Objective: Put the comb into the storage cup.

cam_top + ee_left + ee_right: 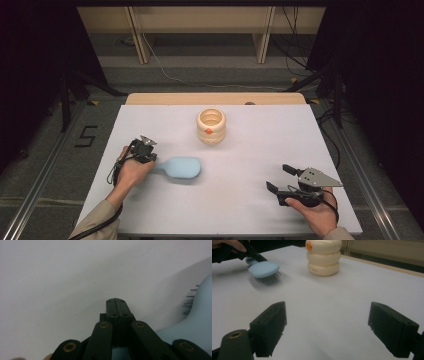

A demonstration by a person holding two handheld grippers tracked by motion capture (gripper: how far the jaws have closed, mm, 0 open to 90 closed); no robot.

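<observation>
Left gripper (150, 159) jaws pinch the handle of the pale blue hairbrush (181, 168), bristles down, at counter (250, 150) left; right gripper (280, 178) jaws spread, well apart from it.

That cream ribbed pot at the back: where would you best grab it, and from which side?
Grip the pot across a groove between its bulging rings, coming in level from the near side. It stands upright and unobstructed; the grooves should stop the jaws slipping.

One overhead view, two low close-ups
</observation>
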